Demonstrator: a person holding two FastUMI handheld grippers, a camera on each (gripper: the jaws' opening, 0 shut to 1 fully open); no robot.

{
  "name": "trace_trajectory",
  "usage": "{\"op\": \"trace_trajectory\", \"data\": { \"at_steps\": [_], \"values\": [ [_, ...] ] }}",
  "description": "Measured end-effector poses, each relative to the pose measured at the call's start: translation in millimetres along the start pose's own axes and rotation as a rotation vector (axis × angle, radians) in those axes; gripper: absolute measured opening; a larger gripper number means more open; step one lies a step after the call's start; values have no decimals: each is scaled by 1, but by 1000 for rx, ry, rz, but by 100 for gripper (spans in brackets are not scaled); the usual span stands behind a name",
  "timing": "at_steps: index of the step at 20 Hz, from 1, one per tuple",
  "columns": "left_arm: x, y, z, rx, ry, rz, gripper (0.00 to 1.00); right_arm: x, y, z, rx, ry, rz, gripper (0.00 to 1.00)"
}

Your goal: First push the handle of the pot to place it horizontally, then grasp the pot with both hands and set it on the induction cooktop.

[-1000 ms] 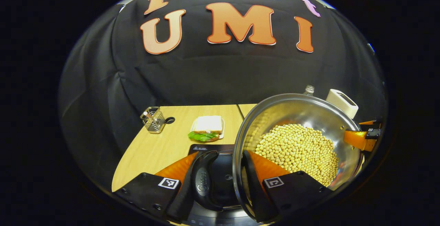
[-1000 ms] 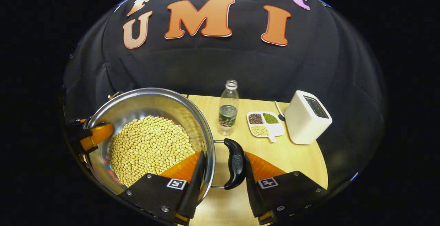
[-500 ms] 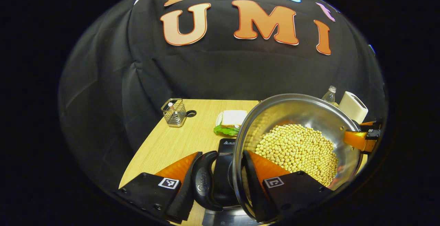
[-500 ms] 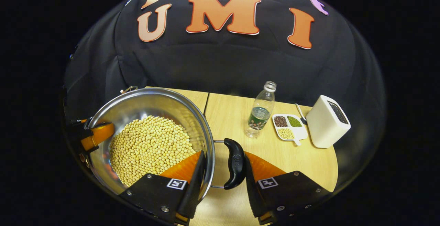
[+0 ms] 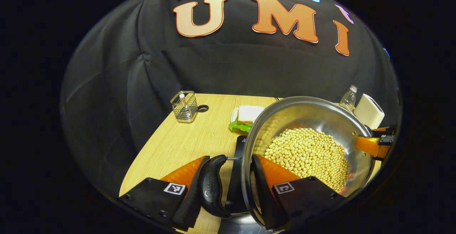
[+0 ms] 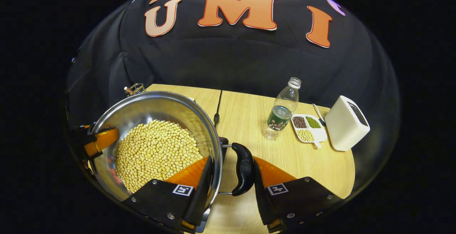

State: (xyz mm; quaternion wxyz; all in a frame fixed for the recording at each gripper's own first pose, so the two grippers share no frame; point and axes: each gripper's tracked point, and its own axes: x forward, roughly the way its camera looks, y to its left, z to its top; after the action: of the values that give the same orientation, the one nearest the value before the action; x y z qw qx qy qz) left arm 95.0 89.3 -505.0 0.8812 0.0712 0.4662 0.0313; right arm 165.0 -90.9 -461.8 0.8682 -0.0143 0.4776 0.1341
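Note:
A steel pot (image 5: 306,120) full of yellow soybeans (image 5: 308,157) is held between both grippers. My left gripper (image 5: 228,191) is shut on the pot's black left handle (image 5: 211,187), with one finger outside the handle and the other inside the pot wall. My right gripper (image 6: 229,191) is shut the same way on the pot's right handle (image 6: 243,170). The black induction cooktop (image 5: 236,177) lies under the pot's left side, and its corner (image 6: 223,142) peeks out by the right handle. Whether the pot rests on the cooktop I cannot tell.
On the wooden table (image 5: 185,145) stand a wire basket (image 5: 184,106) and a sandwich on a plate (image 5: 247,115). To the right are a plastic bottle (image 6: 283,111), a divided dish of beans (image 6: 307,129) and a white box-shaped appliance (image 6: 347,123). A black cable (image 6: 216,114) runs behind the pot.
Both grippers have carried the pot along. The things on the table have slid right and farther off in both views. The cooktop's corner now shows beside the right handle. Both grips are unchanged.

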Motion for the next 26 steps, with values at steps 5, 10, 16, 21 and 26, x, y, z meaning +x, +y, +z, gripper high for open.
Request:
{"op": "trace_trajectory", "data": {
  "at_steps": [5, 10, 16, 21, 26],
  "values": [
    [18, -7, -2, -9, 45, -4, 76, -5, -15, 13, 0, 43, -1, 61],
    [23, -10, -5, -3, 74, -2, 75, -7, -16, 13, -5, 80, 0, 61],
    [21, -11, -6, -14, 98, -3, 76, -12, -18, 17, -16, 91, -4, 61],
    [23, -13, -12, -41, 106, -32, 72, -10, -17, 12, -34, 74, 16, 62],
    [25, -7, -2, 13, 72, -42, 81, -29, -28, 19, -27, 54, 94, 70]
  ]
}}
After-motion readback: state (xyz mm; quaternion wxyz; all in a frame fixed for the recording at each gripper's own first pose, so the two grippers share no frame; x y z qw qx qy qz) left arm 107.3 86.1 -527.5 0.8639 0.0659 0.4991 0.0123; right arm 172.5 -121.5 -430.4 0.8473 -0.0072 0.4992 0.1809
